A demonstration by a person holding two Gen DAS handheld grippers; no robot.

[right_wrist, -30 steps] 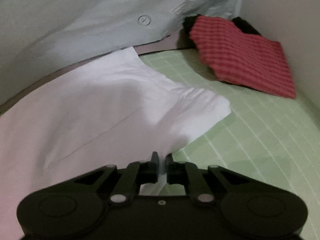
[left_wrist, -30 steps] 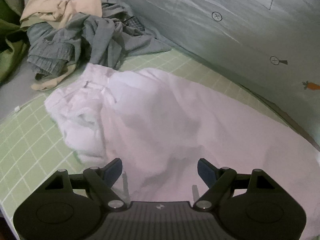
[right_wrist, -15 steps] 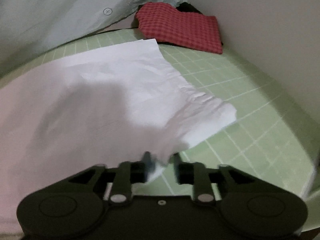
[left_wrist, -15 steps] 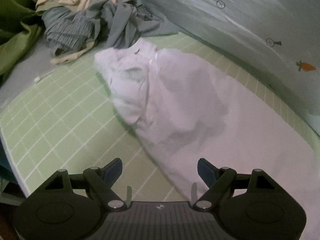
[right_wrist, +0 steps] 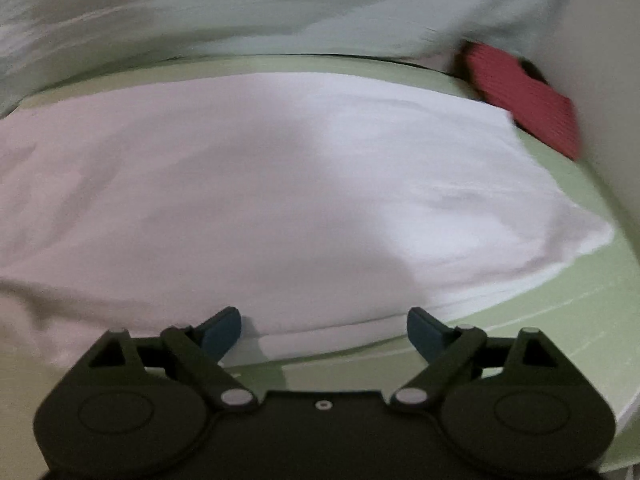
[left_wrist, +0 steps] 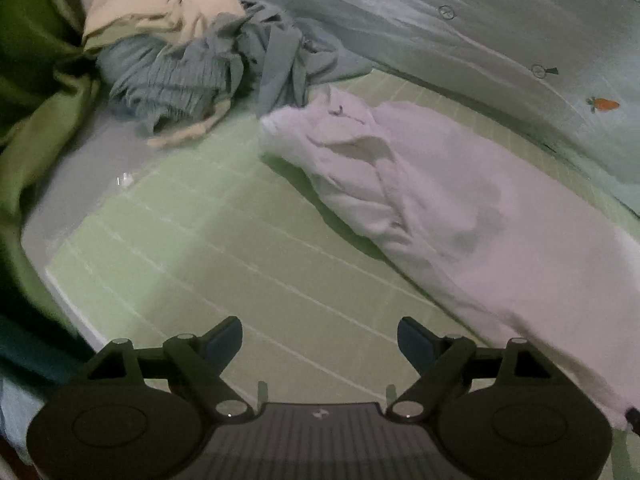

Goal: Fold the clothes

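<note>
White garment point(right_wrist: 280, 184) lies just ahead of the right tool point(right_wrist: 324, 330) (jaws opening, empty).

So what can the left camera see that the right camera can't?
Only the left camera shows the pile of grey and cream clothes, the green curtain and the left gripper, open over bare mat. Only the right camera shows the red cloth and the right gripper, its jaws opening, pads off the fabric. Both show the white garment, the green grid mat and the pale sheet behind.
</note>
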